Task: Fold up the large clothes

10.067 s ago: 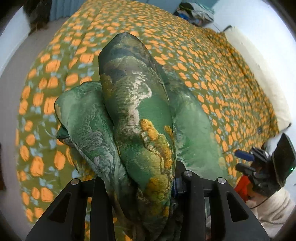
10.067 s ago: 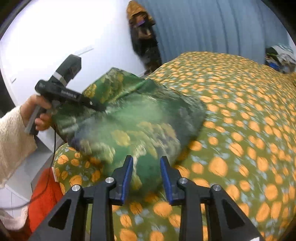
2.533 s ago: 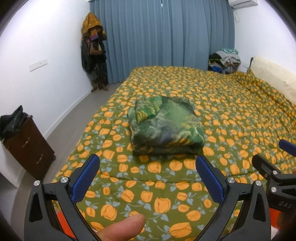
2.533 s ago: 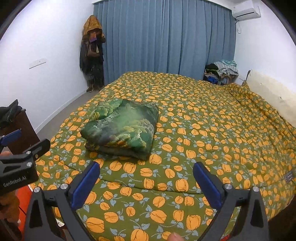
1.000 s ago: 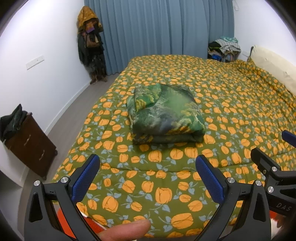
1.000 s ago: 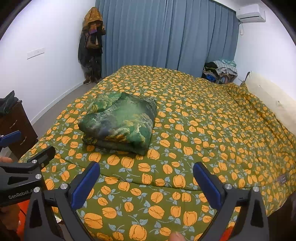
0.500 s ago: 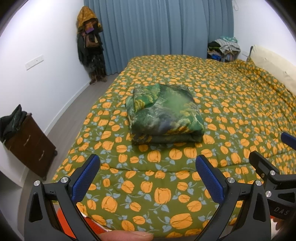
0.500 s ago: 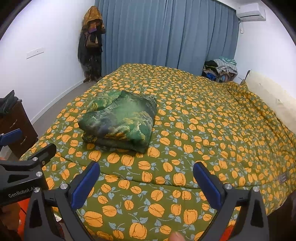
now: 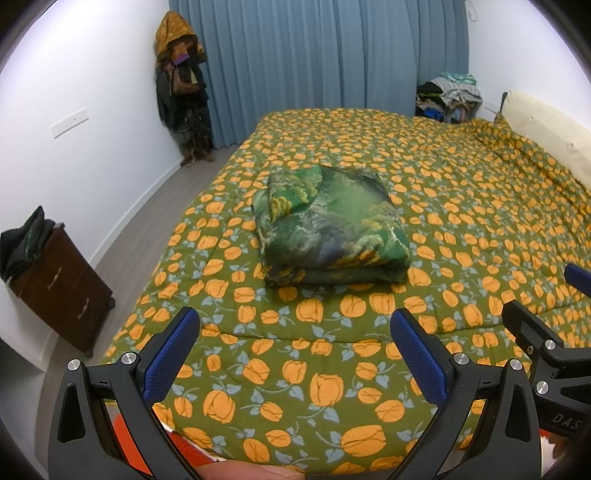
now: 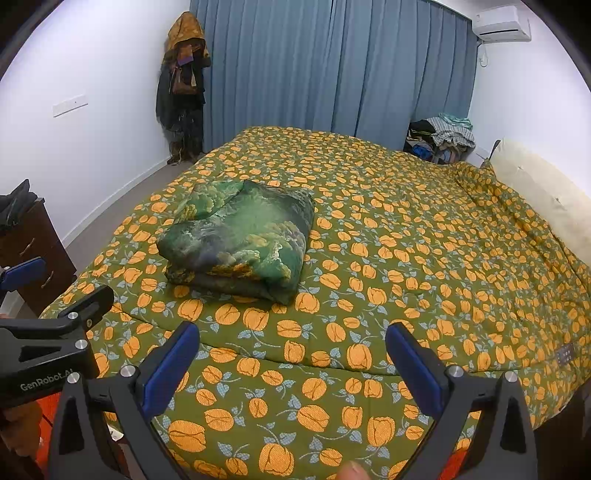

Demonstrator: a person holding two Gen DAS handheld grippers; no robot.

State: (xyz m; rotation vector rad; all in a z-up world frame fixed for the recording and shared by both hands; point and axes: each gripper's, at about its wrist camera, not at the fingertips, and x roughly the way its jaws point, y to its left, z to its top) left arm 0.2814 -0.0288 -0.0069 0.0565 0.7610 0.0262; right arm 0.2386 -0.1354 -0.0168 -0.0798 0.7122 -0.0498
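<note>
Your folded green garment [image 9: 332, 229] lies on the bed [image 9: 461, 192] well ahead of both sets of wide-spread, empty fingers, roughly centred before your left gripper [image 9: 295, 354] and off to the left of your right gripper [image 10: 291, 363].

White walls all round, with blue-grey curtains [image 10: 332, 74] filling the far wall. An AC unit [image 10: 502, 20] sits in the upper right corner. A big bed [image 10: 424, 258] in an olive quilt with orange flowers fills the middle. Coat rack [image 9: 181, 85] upper left, dark wooden dresser [image 9: 61, 288] at the left edge, grey floor [image 9: 184, 184], heap of clothes [image 10: 443, 140] far right.
</note>
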